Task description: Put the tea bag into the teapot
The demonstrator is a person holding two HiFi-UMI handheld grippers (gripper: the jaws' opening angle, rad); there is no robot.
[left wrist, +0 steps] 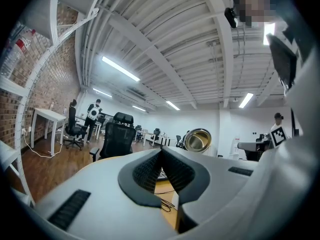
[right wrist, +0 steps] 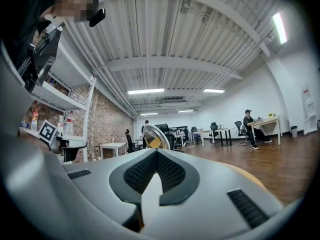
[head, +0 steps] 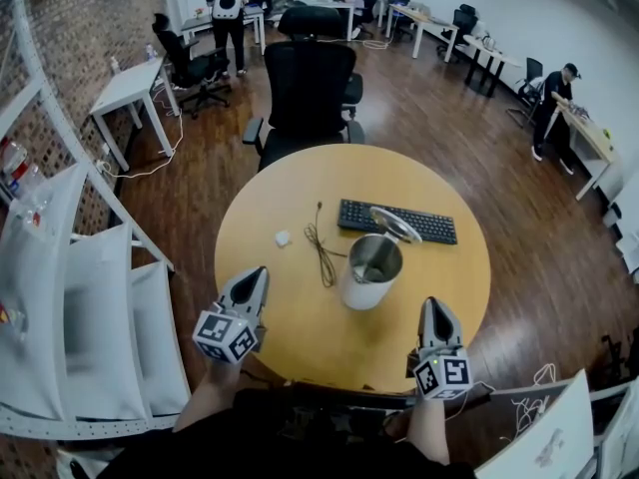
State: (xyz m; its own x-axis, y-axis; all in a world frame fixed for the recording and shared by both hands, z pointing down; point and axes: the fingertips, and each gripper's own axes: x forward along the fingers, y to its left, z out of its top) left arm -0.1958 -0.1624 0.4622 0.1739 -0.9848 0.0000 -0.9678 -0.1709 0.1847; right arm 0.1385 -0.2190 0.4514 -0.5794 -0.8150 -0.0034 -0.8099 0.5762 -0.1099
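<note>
Nearest the camera, the left gripper (head: 257, 273) and the right gripper (head: 435, 305) hover over the near edge of the worktop (head: 300, 322). Each has its fingers (left wrist: 146, 172) pressed together at the tips with nothing between them.

The tea bag (head: 283, 238), a small white packet, lies flat on the wood just ahead of the left gripper and well apart from the teapot (head: 369, 272). The teapot stands upright near the middle with its lid (head: 396, 225) tipped back and its mouth open.

The pick-up has not begun, so the step in hand is the reach for the bag. By my reading, the left gripper must spread its fingers, drop onto the packet and pinch it, then carry it across to the open mouth.

A thin dark cable (head: 321, 250) lies between bag and pot, and a keyboard (head: 397, 222) sits behind the pot. The worktop is round and pale wood. Beyond it stand a black office chair (head: 310, 88), white shelving (head: 90, 307) at the left, dark plank flooring, a brick wall and distant desks with people at them.
</note>
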